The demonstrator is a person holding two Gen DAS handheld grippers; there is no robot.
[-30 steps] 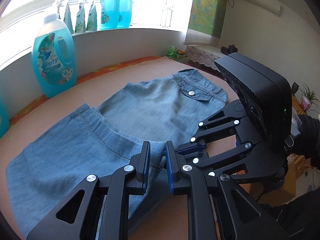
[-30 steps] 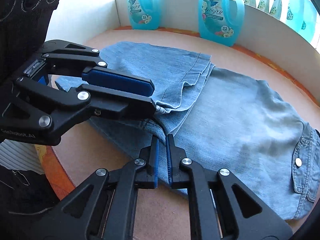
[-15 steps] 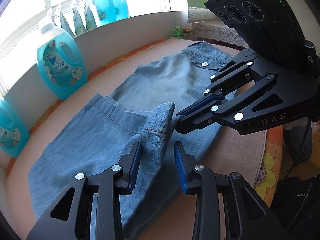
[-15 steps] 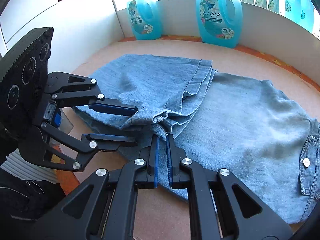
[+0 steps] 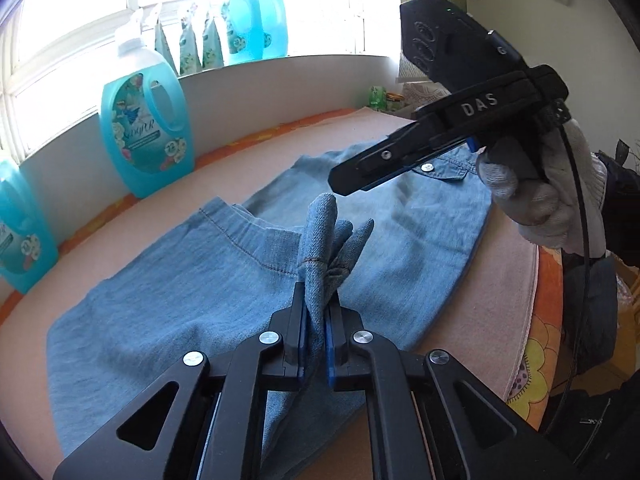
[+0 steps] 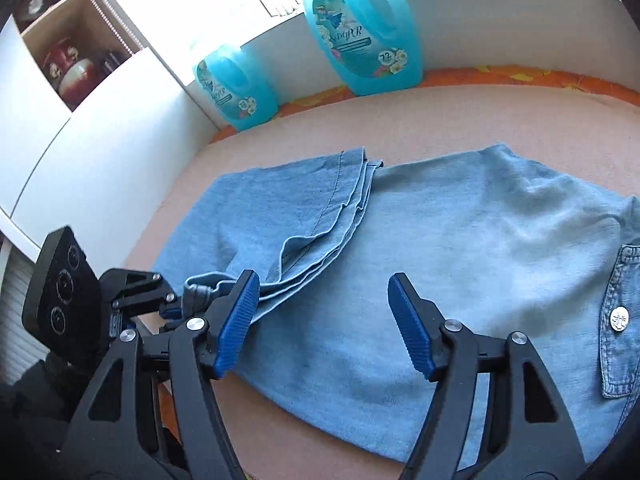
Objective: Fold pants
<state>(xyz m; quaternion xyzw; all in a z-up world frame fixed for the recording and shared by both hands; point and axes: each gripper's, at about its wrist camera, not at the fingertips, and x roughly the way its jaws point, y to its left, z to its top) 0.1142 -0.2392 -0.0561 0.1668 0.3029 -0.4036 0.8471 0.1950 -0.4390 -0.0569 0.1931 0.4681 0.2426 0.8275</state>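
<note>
Light-blue denim pants lie flat on the peach table pad, one leg end folded back over the rest. My left gripper has its jaws closing tight on the bunched hem corner, which sticks up between the pads. In the right wrist view the left gripper sits at the left with that denim in it. My right gripper hovers above the flat middle of the pants, jaws opening wide with nothing pinched. From the left wrist it shows as the right gripper, held by a gloved hand.
Blue detergent bottles stand along the wall behind the table pad. A pocket flap with a metal button lies at the right. White shelves with a pot stand far left.
The left gripper opened, then shut on the hem corner that the right gripper had been holding. The right gripper let go, opened wide and moved away toward the waist end.
</note>
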